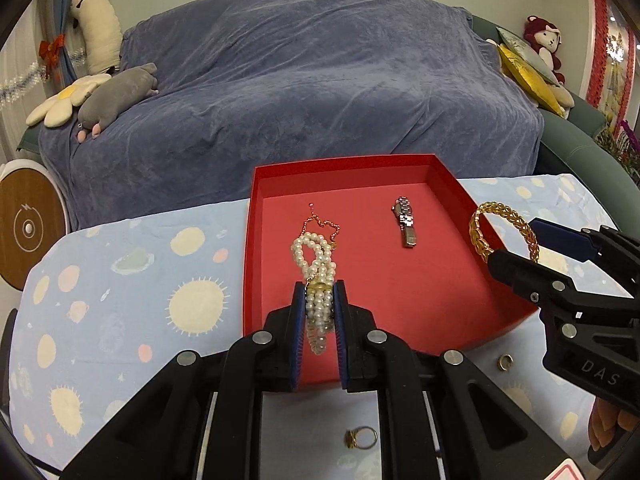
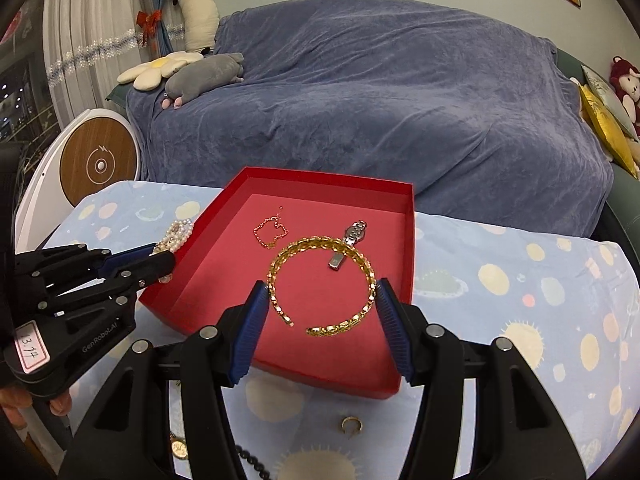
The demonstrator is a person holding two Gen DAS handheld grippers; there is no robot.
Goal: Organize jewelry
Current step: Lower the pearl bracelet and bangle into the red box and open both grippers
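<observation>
My left gripper (image 1: 319, 292) is shut on a white pearl bracelet (image 1: 316, 264) and holds it over the left part of the red tray (image 1: 472, 300). My right gripper (image 2: 322, 294) is shut on a gold chain bangle (image 2: 320, 246), held above the tray (image 2: 224, 212). A thin rose-gold chain (image 2: 271, 232) and a silver watch (image 2: 348, 242) lie inside the tray. The right gripper with the bangle (image 1: 502, 232) also shows in the left wrist view, and the left gripper with the pearls (image 2: 176, 236) in the right wrist view.
The tray sits on a table with a pale blue planet-print cloth (image 1: 120, 288). Gold rings (image 1: 360, 438) (image 1: 505, 362) lie on the cloth in front of the tray. Dark beads (image 2: 250, 458) lie near the front edge. A blue-covered sofa (image 1: 304, 92) stands behind.
</observation>
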